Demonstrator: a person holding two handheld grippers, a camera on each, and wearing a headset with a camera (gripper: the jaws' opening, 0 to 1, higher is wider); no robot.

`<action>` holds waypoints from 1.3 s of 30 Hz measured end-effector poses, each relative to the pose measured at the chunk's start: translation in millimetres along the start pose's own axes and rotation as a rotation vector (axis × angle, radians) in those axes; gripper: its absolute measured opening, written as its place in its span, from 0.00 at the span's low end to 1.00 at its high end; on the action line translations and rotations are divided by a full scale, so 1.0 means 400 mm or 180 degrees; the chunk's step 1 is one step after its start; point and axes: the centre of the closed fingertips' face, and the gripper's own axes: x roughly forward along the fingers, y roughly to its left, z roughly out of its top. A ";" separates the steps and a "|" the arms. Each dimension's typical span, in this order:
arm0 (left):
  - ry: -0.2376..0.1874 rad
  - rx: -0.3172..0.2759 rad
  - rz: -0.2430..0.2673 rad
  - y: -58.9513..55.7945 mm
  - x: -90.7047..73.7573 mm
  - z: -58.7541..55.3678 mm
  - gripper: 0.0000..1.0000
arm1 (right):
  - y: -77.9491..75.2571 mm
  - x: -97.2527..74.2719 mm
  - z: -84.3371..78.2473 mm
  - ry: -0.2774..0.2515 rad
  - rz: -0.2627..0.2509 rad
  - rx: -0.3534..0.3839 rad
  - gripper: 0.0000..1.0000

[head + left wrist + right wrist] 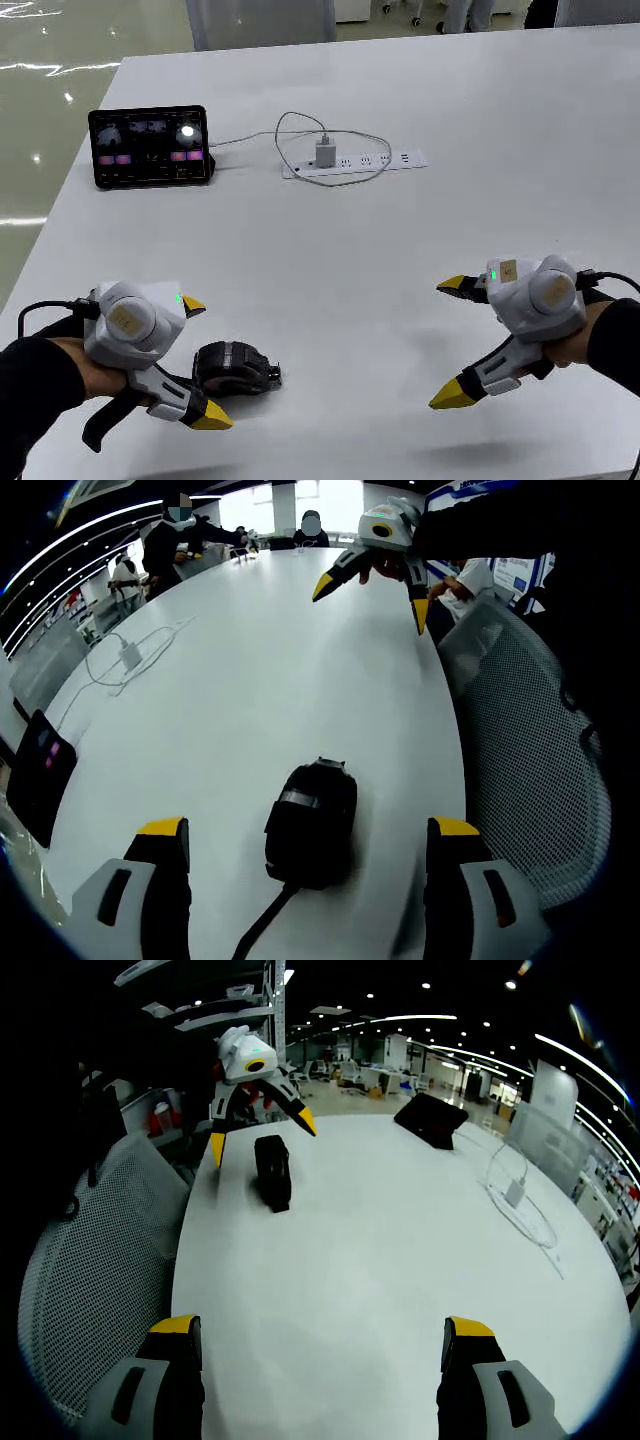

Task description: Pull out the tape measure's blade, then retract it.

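A wide white table [420, 250] stands in a bright hall with a glossy floor. Far back on the table a dark tablet [150, 147] leans upright with its screen lit. To its right lies a white power strip [360, 163] with a charger [326, 152] plugged in, and a thin cable [300, 125] loops around the strip and runs to the tablet.

The tape measure [235, 368], black and rounded, lies on the table near the front left edge. The left gripper [205, 362] is held low around it. In the left gripper view its fingers [160, 865] are spread wide, one on each side of the case, with table showing between each finger and the case, so they grasp nothing. A dark strap trails from the case back toward the gripper.

The right gripper [447, 343] hovers over bare table, well apart from the tape measure, and points toward it. Its fingers [175, 1355] are also spread wide and hold nothing.

A grey mesh chair back [520, 750] stands just beside the table's near edge. In the left gripper view people [175, 535] stand at the far end of the table.
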 end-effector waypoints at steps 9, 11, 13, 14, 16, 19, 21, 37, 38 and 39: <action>0.0127 0.0091 -0.0169 -0.026 0.021 0.004 0.90 | 0.017 0.052 0.048 -0.0106 0.0123 -0.0070 0.99; 0.0162 0.0111 -0.0168 -0.026 0.024 0.001 0.89 | 0.029 0.064 0.065 -0.0184 0.0223 -0.0067 0.99; 0.0195 0.0114 -0.0167 -0.025 0.029 -0.002 0.88 | 0.035 0.076 0.081 -0.0235 0.0252 -0.0111 0.99; 0.0213 0.0132 -0.0167 -0.025 0.030 -0.004 0.87 | 0.036 0.082 0.086 -0.0245 0.0259 -0.0117 0.99; 0.0241 0.0154 -0.0168 -0.024 0.033 -0.005 0.85 | 0.039 0.099 0.096 -0.0240 0.0277 -0.0105 0.99; 0.0256 0.0161 -0.0176 -0.023 0.036 -0.001 0.84 | 0.045 0.120 0.110 -0.0251 0.0308 -0.0126 0.99; 0.0264 0.0178 -0.0183 -0.025 0.040 0.004 0.83 | 0.051 0.138 0.122 -0.0245 0.0329 -0.0127 0.99; 0.0470 0.0276 -0.0200 -0.014 0.070 -0.004 0.69 | 0.065 0.237 0.192 -0.0220 0.0420 -0.0224 0.99; 0.0474 0.0297 -0.0210 -0.015 0.073 -0.005 0.67 | 0.066 0.244 0.197 -0.0219 0.0427 -0.0220 0.99; 0.0476 0.0308 -0.0206 -0.015 0.074 -0.005 0.65 | 0.069 0.248 0.201 -0.0220 0.0437 -0.0217 0.99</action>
